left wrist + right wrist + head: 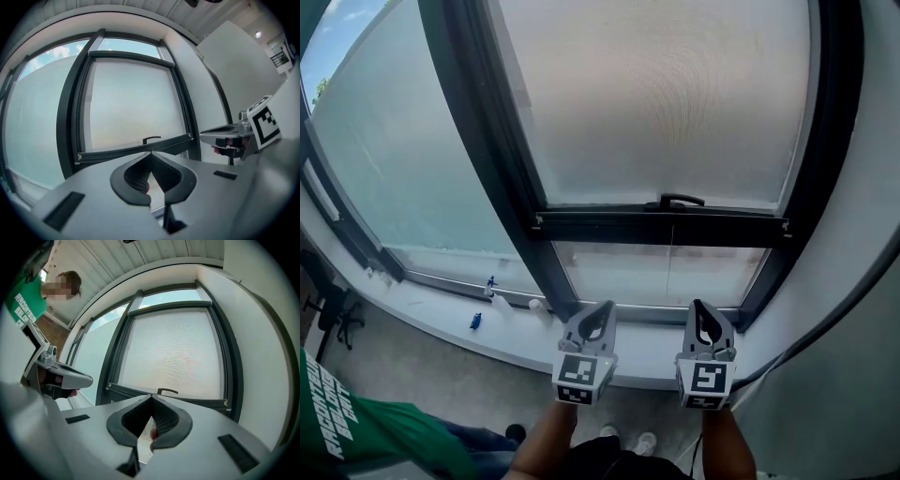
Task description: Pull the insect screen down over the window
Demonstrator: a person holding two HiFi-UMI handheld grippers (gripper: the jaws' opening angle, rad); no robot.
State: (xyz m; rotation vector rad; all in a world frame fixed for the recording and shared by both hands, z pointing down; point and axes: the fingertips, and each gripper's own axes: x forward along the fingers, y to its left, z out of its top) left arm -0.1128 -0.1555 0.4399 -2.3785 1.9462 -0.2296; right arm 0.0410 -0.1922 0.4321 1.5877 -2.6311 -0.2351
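The insect screen [675, 103] covers most of the right-hand window, a pale mesh ending in a dark bottom bar [661, 225] with a small black handle [675, 201]. Below the bar a strip of bare glass [661, 274] shows. Both grippers hang back from the window, over the sill's near edge. The left gripper [602, 309] and the right gripper [701, 307] point at the window side by side, both shut with nothing between the jaws. From the left gripper view its tips [151, 153] meet below the handle [151, 139]; the right gripper view shows its tips [151, 396] likewise under the handle [167, 391].
A white sill [441, 323] runs under the windows with small blue items [475, 321] and a white bottle [537, 306] on it. A large fixed pane [403, 159] lies to the left. A person in a green shirt [356, 431] stands at lower left. A dark cable [825, 319] crosses the right wall.
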